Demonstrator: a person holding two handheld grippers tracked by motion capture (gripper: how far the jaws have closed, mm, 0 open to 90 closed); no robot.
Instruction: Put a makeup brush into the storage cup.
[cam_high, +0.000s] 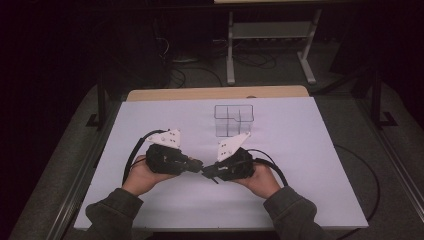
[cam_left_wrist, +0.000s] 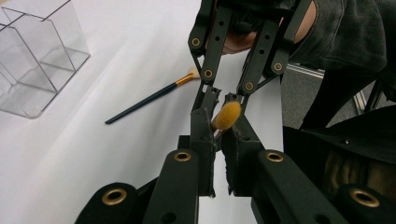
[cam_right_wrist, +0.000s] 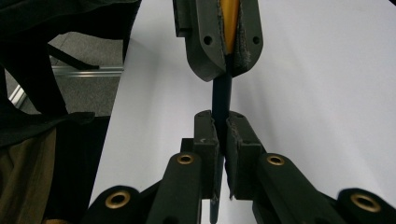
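Left gripper view showed the yellow-tipped brush (cam_left_wrist: 226, 115) clamped between my two hand-held grippers above the worktop (cam_high: 300, 165): my left hand-held gripper (cam_high: 198, 165) was closed at its bristle end, my right hand-held gripper (cam_high: 206, 171) closed on its dark handle. A second brush (cam_left_wrist: 149, 98) lay near the clear organizer (cam_high: 234, 120).

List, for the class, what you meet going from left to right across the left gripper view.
Clear divided organiser → dark-handled brush lying on the table → yellow-tipped brush between the jaws → person's dark sleeve.
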